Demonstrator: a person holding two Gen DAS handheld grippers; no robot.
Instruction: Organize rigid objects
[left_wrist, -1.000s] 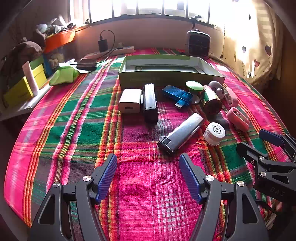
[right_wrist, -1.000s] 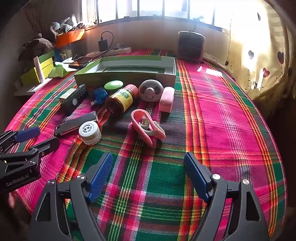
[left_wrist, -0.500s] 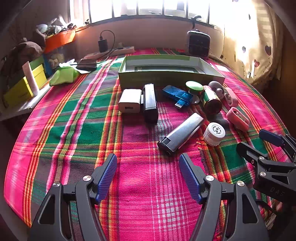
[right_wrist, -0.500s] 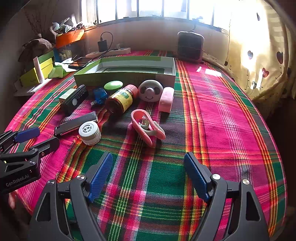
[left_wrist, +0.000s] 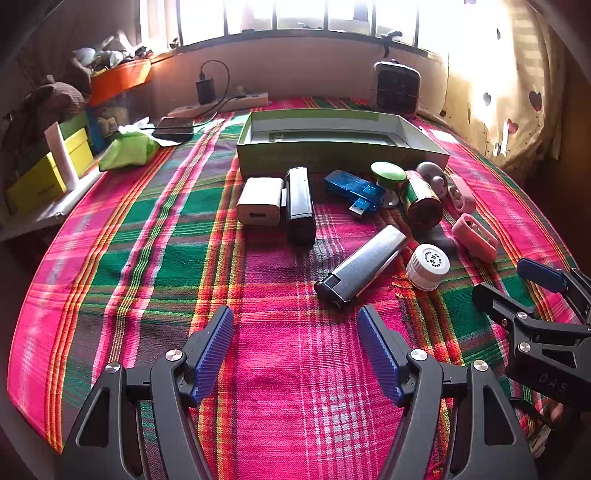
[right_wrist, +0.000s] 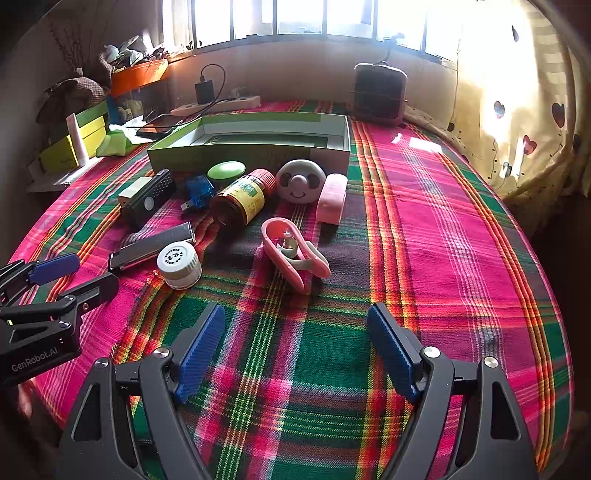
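Silver lighter (left_wrist: 360, 268) just beyond left hand-held gripper (left_wrist: 295, 349).

- A plaid cloth (left_wrist: 155, 236) in pink, green and orange covers the whole surface.
- A small dark fan (right_wrist: 380, 94) stands upright at the far edge, at about 1 o'clock.
- A white power strip (left_wrist: 225, 105) lies along the wall at 11 o'clock, with a black charger (left_wrist: 205, 86) plugged into it.
- A dark phone (left_wrist: 173, 127) lies flat just in front of the strip.
- A green cloth bundle (left_wrist: 127, 149) sits at 10 o'clock.
- A yellow box (left_wrist: 48, 173) lies at 9 o'clock.
- An orange tray (right_wrist: 138, 75) sits on the sill.
- A cream curtain (right_wrist: 517, 110) with hearts hangs at 2 o'clock.
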